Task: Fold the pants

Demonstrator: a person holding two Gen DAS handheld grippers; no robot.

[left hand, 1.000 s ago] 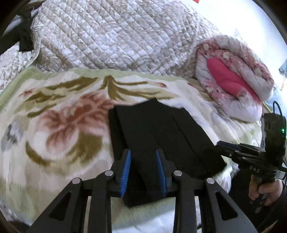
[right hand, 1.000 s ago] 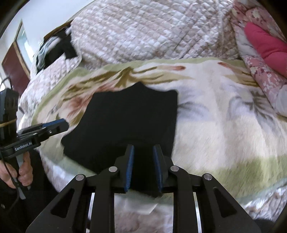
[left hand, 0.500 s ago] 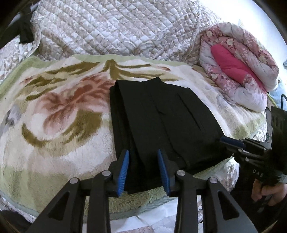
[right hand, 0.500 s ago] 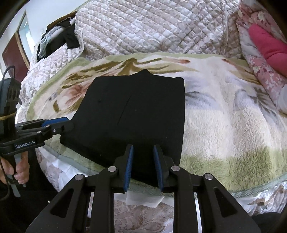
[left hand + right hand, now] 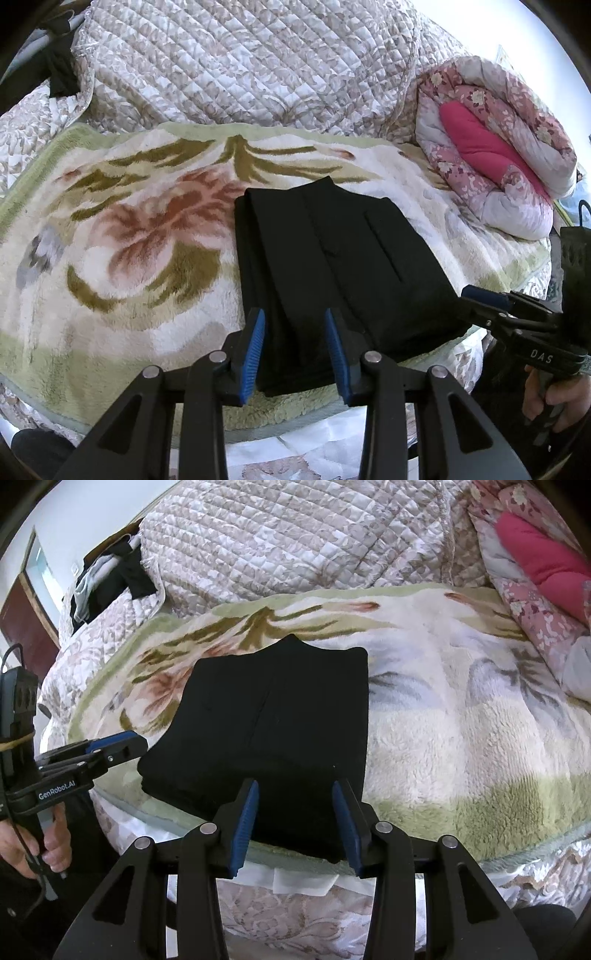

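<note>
The black pants (image 5: pixel 332 266) lie folded into a flat stack on the floral fleece blanket (image 5: pixel 129 258), near the bed's front edge. They also show in the right wrist view (image 5: pixel 273 723). My left gripper (image 5: pixel 295 350) is open and empty, just short of the stack's near left end. My right gripper (image 5: pixel 295 823) is open and empty, just short of the stack's near right end. Each gripper shows in the other's view, the right one (image 5: pixel 480 299) and the left one (image 5: pixel 122 746), both beside the stack.
A quilted bedspread (image 5: pixel 240 66) rises behind the blanket. A rolled pink floral quilt (image 5: pixel 498 155) lies at the right. Dark clothes (image 5: pixel 110 576) hang at the far left. The bed's front edge (image 5: pixel 295 867) runs under the grippers.
Both grippers have opened and let go of the pants, then drawn back toward the bed's front edge. The folded stack now lies flat on the blanket.
</note>
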